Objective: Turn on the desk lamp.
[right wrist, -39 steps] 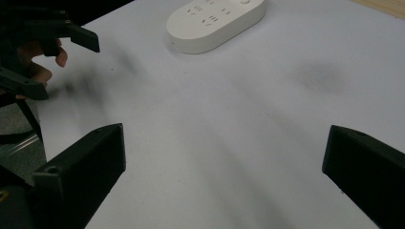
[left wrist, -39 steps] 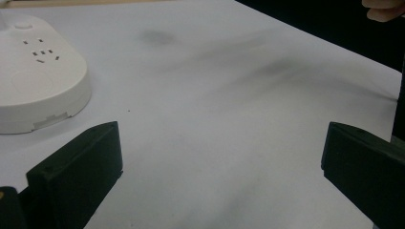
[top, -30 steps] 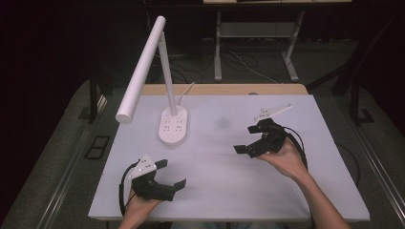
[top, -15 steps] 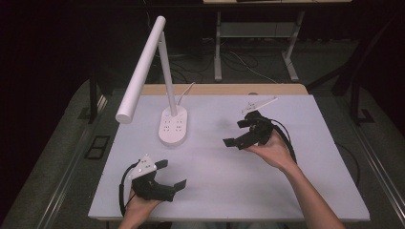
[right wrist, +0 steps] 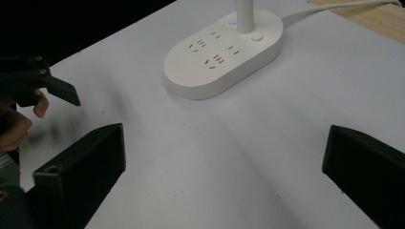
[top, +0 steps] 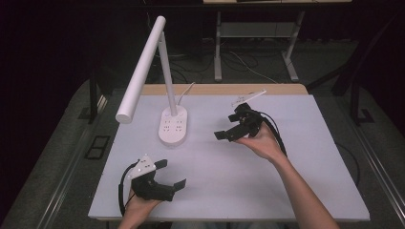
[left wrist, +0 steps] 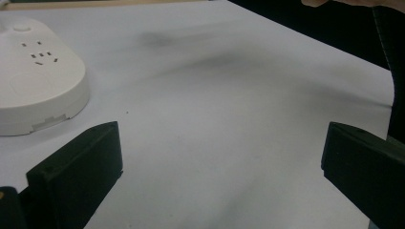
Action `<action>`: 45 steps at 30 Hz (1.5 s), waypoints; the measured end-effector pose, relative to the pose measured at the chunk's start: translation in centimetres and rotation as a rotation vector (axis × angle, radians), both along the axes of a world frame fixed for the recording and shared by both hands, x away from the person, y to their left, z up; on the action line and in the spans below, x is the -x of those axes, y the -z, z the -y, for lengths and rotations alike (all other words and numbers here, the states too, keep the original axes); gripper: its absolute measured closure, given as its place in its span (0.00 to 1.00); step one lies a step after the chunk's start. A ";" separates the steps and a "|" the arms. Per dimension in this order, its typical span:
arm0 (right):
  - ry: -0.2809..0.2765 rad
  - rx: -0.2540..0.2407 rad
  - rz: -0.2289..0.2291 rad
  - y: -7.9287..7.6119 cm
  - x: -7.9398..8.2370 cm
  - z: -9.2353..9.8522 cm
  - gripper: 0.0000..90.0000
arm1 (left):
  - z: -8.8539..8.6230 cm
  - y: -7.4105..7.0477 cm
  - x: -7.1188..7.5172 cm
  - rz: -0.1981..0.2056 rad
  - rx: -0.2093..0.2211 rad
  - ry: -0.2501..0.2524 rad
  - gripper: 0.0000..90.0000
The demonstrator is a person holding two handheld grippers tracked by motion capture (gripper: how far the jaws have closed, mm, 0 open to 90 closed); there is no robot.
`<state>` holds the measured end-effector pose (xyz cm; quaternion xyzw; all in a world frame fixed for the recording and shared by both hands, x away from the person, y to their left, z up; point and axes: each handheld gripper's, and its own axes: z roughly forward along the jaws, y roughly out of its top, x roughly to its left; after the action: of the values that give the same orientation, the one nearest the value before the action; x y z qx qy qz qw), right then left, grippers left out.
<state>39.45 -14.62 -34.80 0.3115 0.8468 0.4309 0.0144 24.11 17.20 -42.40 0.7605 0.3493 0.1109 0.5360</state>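
A white desk lamp stands on the white table [top: 296, 171]; its oval base [top: 173, 127] carries socket holes and two buttons, and its long tube head [top: 141, 71] leans out to the left. My left gripper [top: 170, 173] rests near the table's front left edge, open and holding nothing. In the left gripper view its wide-apart jaws frame bare table, with the lamp base [left wrist: 38, 90] at the left. My right gripper [top: 228, 126] hovers open to the right of the base, pointing at it. In the right gripper view the base [right wrist: 224, 52] lies ahead, beyond the open jaws.
The lamp's white cord [top: 187, 90] runs back over the wooden strip [top: 224, 89] at the table's far edge. A metal table frame [top: 258, 43] stands on the dark floor behind. The left hand's gripper [right wrist: 43, 81] shows at the far left of the right gripper view.
My right gripper has moved left and slightly away from me, closer to the lamp base, staying open. The left gripper has not moved.
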 end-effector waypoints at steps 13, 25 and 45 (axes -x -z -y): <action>-0.012 0.015 0.008 0.1 -1.8 -2.3 0.01 | -0.1 0.0 0.0 0.003 0.001 0.003 0.00; -0.006 0.006 0.000 0.1 -4.0 -4.6 0.01 | -0.1 -0.1 -0.1 0.004 0.002 -0.001 0.00; -0.015 0.038 -0.011 1.7 -7.8 -9.1 0.01 | 0.1 0.1 -0.1 -0.001 0.003 0.006 0.00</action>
<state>47.28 -5.48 -36.48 0.3071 0.8572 0.4133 0.0123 24.19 17.09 -42.46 0.7609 0.3472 0.1085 0.5373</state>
